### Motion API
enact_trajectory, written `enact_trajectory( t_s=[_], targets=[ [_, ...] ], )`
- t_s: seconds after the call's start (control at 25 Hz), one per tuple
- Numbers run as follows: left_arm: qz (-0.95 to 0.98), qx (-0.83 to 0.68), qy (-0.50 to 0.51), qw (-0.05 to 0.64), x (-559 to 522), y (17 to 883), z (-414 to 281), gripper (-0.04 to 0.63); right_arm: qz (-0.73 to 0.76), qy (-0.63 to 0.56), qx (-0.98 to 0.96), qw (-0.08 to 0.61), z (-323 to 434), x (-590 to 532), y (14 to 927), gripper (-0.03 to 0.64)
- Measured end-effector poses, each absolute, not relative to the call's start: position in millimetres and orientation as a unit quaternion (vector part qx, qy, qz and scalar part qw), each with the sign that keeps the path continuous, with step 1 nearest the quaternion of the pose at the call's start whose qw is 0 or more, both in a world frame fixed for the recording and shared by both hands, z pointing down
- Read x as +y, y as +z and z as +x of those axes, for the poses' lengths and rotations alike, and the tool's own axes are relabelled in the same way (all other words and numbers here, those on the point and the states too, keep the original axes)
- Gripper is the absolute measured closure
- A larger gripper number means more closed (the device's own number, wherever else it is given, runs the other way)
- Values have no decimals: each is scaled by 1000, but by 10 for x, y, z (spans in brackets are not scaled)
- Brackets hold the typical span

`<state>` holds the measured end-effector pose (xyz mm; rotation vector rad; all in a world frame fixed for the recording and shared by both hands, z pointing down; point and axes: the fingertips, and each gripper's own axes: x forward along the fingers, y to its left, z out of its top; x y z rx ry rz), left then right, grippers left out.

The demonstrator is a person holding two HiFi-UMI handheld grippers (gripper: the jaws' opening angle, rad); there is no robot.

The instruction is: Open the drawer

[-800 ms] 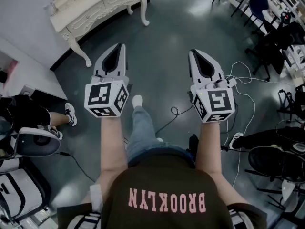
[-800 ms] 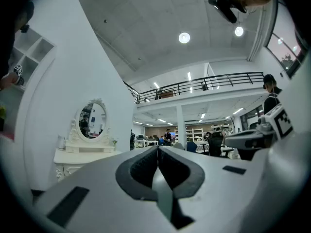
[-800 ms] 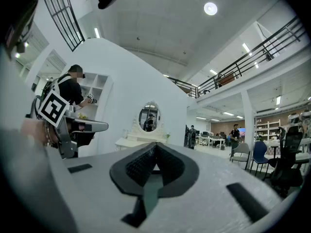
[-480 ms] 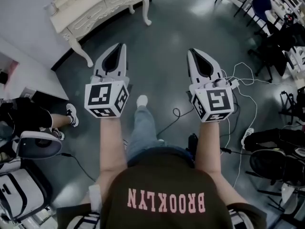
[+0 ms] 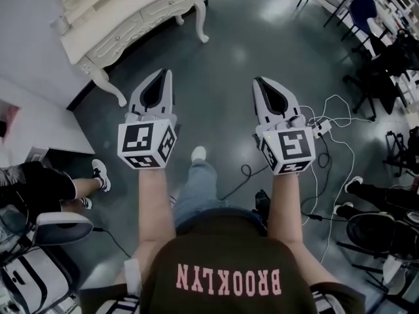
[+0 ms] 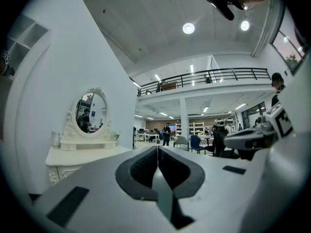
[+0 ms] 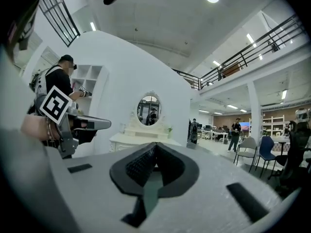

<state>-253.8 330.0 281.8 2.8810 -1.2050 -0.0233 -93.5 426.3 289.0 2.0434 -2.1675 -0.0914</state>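
A white carved dressing table [image 5: 98, 28] stands at the top left of the head view, its drawer fronts [image 5: 163, 6] closed and facing the floor space. My left gripper [image 5: 163, 76] and right gripper [image 5: 258, 82] are held level side by side, both shut and empty, well short of the table. In the left gripper view the table [image 6: 82, 155] with its oval mirror [image 6: 90, 111] lies ahead to the left of the shut gripper [image 6: 157, 148]. From the right gripper view the same table [image 7: 141, 141] is seen beyond that shut gripper [image 7: 155, 145].
A white partition [image 5: 29, 110] runs along the left, with a seated person's legs [image 5: 78, 187] beside it. Cables [image 5: 330, 120] trail over the dark floor at the right, near several chairs [image 5: 357, 8]. More people stand far back in the hall.
The dressing table has slid down and come nearer in the head view. Both grippers sit a little lower in the picture and stay shut.
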Motion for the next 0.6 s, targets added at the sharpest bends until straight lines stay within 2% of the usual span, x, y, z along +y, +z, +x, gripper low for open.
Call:
enact_trajectory(
  t_s=[0.6],
  targets=[
    [929,-370,3,25,1305,2872,-2278,589,682,-23,-723,103,-848,2292,2918,620]
  ],
)
